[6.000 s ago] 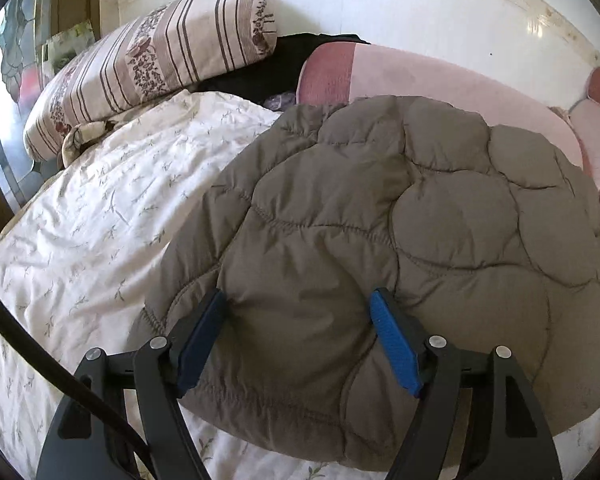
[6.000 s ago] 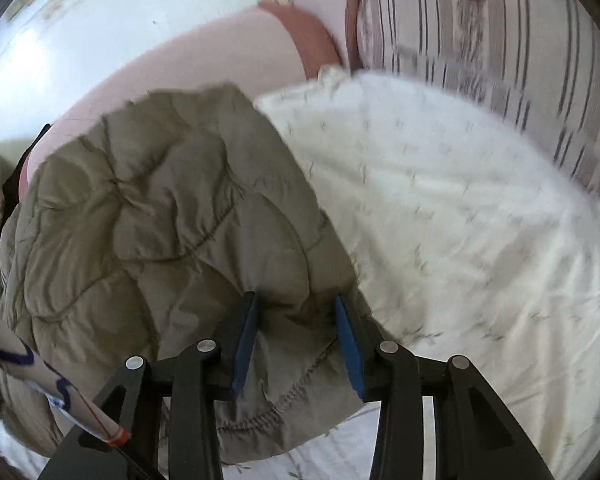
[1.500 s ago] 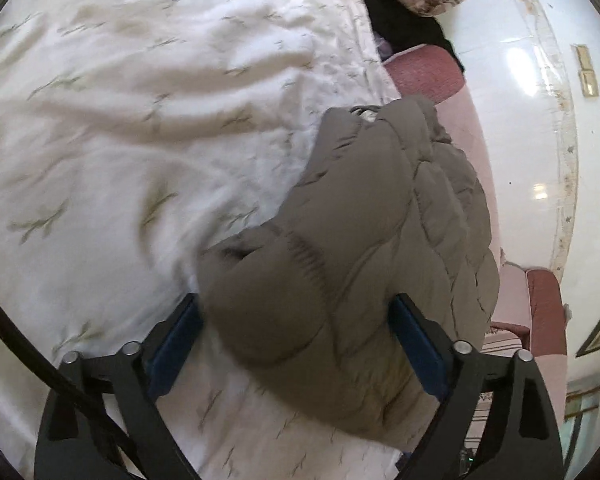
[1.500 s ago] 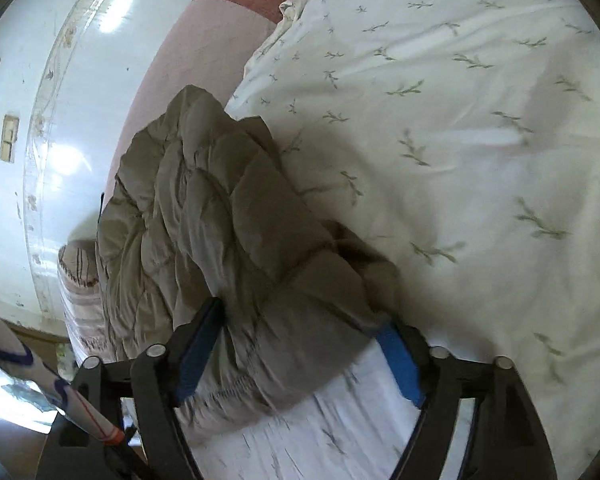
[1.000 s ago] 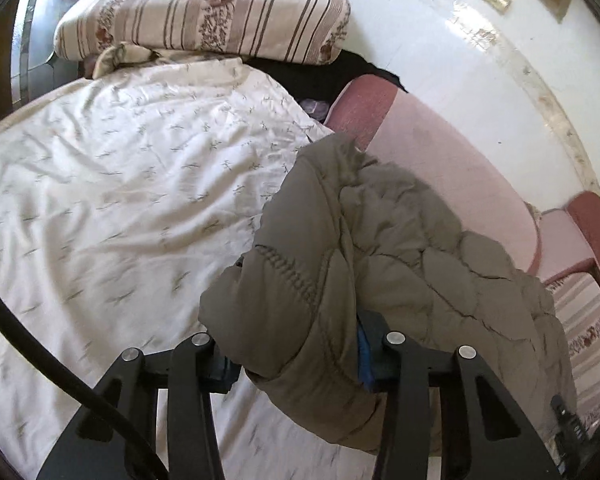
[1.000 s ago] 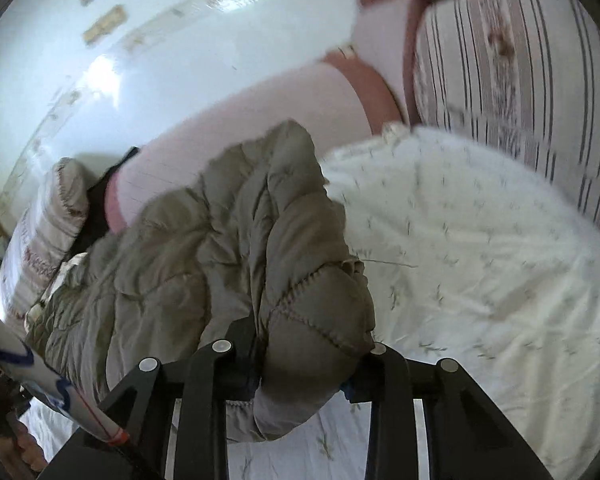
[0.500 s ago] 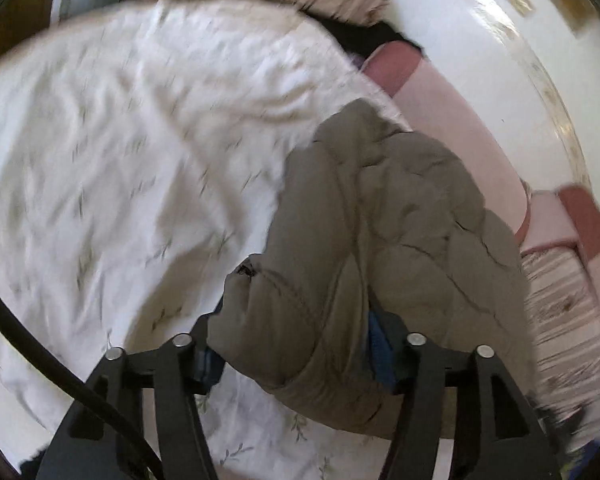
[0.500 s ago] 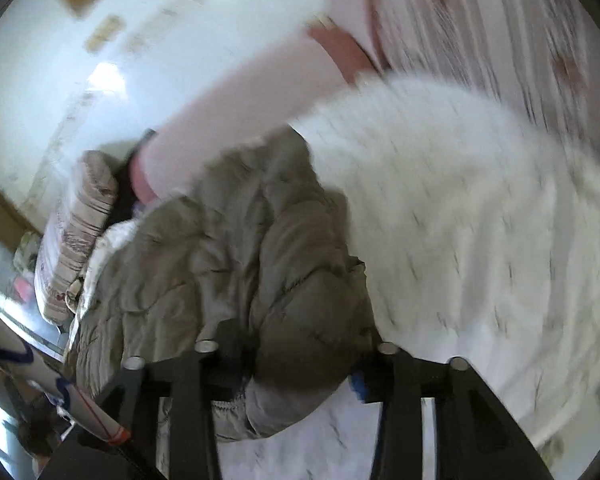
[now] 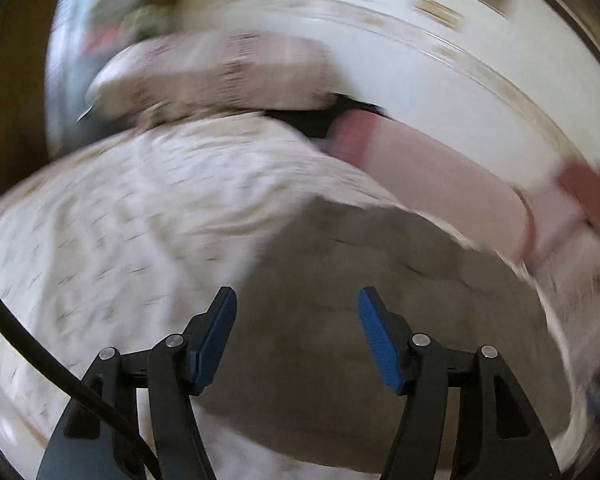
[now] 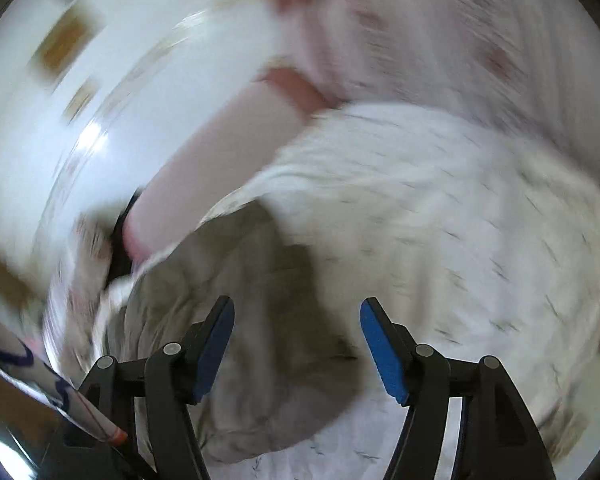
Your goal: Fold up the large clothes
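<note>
While both views are motion-blurred, the main layout reads fine.

left gripper: jaws spread wide, nothing between the blue pads; clear gap, grey fabric visible past it.
right gripper: same, jaws spread wide, blue pads holding nothing.
jacket: grey quilted, lying on the bedspread, just ahead of and under both sets of fingers. In left view it fills the lower centre and right. In right view it sits lower left to centre, bunched, quilting seams faint through blur.
contact: cannot tell whether any fingertip touches the jacket; no fabric pinched.
bedspread: white with small dark sprig print, wrinkled, spans left of the jacket in left view and right of it in right view.
headboard: pink padded, darker red ends, runs behind the jacket along the bed's far edge.
pillow: striped, far left corner of the bed in left view, against the headboard line; heavily smeared.
dark cloth: black, wedged between pillow and headboard.
wall: white, glossy, behind the headboard.
cable: black, crosses lower left of left view.
</note>
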A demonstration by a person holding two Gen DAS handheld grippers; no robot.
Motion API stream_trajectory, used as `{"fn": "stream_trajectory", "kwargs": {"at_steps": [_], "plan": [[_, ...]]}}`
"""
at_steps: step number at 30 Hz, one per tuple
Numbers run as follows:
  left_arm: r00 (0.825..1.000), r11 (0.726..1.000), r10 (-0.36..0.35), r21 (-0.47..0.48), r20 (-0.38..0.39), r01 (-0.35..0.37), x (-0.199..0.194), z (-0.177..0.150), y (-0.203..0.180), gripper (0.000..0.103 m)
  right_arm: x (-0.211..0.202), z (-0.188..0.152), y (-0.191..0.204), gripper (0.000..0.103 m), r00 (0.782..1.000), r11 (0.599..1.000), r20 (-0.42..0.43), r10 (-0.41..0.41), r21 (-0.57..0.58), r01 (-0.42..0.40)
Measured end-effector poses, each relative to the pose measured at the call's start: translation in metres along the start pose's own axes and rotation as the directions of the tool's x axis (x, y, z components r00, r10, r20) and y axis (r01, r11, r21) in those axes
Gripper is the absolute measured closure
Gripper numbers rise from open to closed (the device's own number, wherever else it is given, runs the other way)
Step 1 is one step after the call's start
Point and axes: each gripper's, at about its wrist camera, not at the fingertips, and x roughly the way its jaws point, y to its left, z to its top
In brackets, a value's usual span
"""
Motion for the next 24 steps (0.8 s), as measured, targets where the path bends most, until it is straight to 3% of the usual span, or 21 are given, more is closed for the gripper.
{"fn": "stream_trajectory", "kwargs": {"at_steps": [2,5,7,9,14,24], "plan": [[1.000,0.994,-0.022,0.108,0.014,0.020,0.001,-0.009,-0.034,0.033,0.014,-0.016,0.048,0.034,0.999,0.985,-0.007,0.033,-0.172,-0.034],[0.999,0.961,-0.033,0.276,0.010,0.029,0.012,-0.030,-0.095,0.027,0.038,-0.038,0.095,0.036,0.998,0.946,-0.034,0.052,-0.318,-0.060],[0.999,0.947,-0.036,0.320,-0.021,0.041,0.024,-0.040,-0.115,0.027,0.056,-0.048,0.116,0.036,0.999,0.923,-0.031,0.022,-0.382,-0.032],[0.999,0.937,0.009,0.349,-0.033,0.003,0.041,-0.049,-0.125,0.027,0.076,-0.050,0.127,0.040,0.999,0.912,-0.034,0.006,-0.409,-0.020],[0.998,0.937,0.046,0.349,-0.045,-0.028,0.069,-0.057,-0.117,0.012,0.129,-0.064,0.128,0.041,0.987,0.896,-0.119,-0.108,-0.441,0.045],[0.999,0.941,0.033,0.337,-0.043,-0.017,0.082,-0.061,-0.108,0.010,0.145,-0.075,0.131,0.039,0.982,0.861,-0.094,-0.166,-0.499,0.097]]}}
